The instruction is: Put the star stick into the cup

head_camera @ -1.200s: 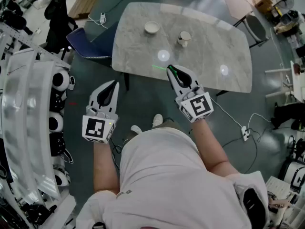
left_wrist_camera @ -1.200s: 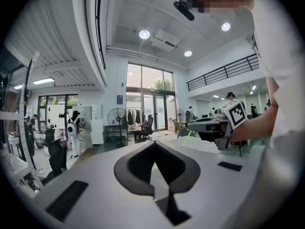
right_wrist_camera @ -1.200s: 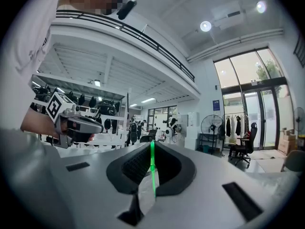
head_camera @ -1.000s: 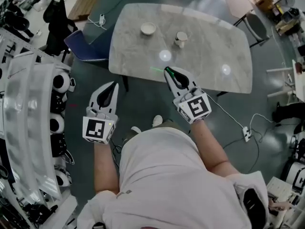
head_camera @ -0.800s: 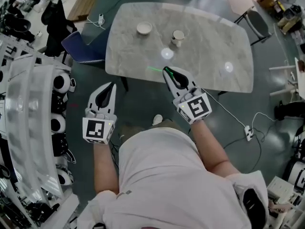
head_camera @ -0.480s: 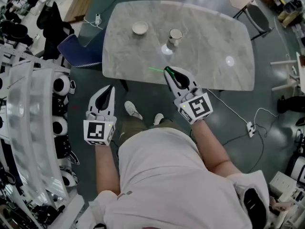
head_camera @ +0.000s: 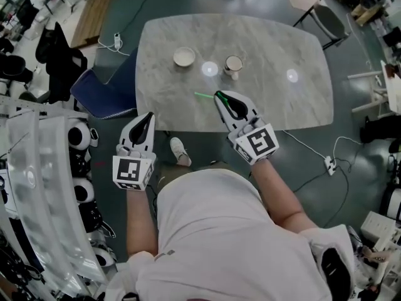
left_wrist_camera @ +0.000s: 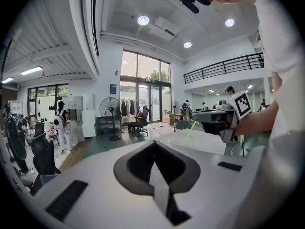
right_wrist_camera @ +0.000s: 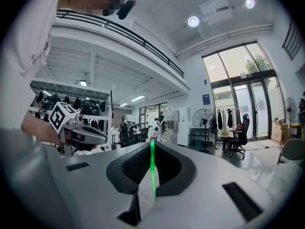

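Observation:
The star stick [head_camera: 203,95] is a thin green rod, and my right gripper [head_camera: 219,95] is shut on its end so that it points left over the near edge of the marble table [head_camera: 282,42]. In the right gripper view the star stick [right_wrist_camera: 152,168] runs up between the closed jaws. A paper cup [head_camera: 233,64] stands upright on the table just beyond the right gripper. My left gripper [head_camera: 149,115] hangs over the floor left of the table, its jaws together with nothing in them, as the left gripper view [left_wrist_camera: 155,144] shows.
A pale bowl [head_camera: 184,56] sits on the table left of the cup. A blue chair [head_camera: 100,93] stands at the table's left end, another chair [head_camera: 329,24] at the far right. White curved racks [head_camera: 44,187] line the left side. Cables [head_camera: 319,158] lie on the floor.
The table, cup and bowl have come nearer in the head view as the person stepped forward. The right gripper, still holding the stick, now reaches over the table's near edge.

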Action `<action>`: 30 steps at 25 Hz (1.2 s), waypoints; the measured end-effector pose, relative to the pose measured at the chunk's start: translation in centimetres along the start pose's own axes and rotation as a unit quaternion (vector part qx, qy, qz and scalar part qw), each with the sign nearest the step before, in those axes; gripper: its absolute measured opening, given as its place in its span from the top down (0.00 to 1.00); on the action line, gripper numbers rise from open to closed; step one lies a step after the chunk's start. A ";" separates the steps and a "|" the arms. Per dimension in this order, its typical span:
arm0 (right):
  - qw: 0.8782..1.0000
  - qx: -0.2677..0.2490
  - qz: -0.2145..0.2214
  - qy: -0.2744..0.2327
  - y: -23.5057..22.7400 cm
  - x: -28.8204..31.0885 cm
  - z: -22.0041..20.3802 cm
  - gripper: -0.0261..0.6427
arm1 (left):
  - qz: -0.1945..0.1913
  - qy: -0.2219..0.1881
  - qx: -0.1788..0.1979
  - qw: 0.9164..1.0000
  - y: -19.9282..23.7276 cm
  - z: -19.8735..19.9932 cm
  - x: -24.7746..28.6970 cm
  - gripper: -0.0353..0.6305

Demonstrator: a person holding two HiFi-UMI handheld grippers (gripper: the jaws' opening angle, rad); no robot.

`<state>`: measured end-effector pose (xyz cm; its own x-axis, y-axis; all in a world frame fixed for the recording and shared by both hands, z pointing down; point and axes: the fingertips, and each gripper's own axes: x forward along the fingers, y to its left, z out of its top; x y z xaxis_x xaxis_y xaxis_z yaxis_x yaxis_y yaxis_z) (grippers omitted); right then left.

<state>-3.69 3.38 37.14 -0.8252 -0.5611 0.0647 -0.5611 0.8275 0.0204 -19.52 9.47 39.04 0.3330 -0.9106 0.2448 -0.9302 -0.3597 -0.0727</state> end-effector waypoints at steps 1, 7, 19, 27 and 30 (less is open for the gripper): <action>1.000 0.000 -0.006 0.001 -0.2 1.0 0.2 0.93 | -0.007 -0.001 0.000 1.000 1.0 0.2 0.7 0.95; 0.998 0.036 -0.051 -0.011 -2.0 5.5 1.1 0.93 | -0.062 -0.009 0.004 0.998 5.5 0.7 4.2 0.95; 0.981 0.077 -0.175 -0.022 -8.3 4.0 0.4 0.93 | -0.156 -0.009 -0.014 0.988 7.1 0.8 10.3 0.95; 0.966 0.101 -0.239 -0.021 -14.1 -1.1 -0.5 0.93 | -0.203 0.007 -0.006 0.979 3.1 1.5 15.1 0.95; 0.961 0.105 -0.254 -0.018 -16.1 -2.7 -0.9 0.93 | -0.218 0.012 -0.003 0.976 1.4 2.0 16.9 0.95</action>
<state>7.64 -8.45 37.50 -0.4417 -0.8948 0.0654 -0.8896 0.4273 -0.1613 -14.90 -6.88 41.13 0.6942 -0.6659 0.2732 -0.7014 -0.7110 0.0495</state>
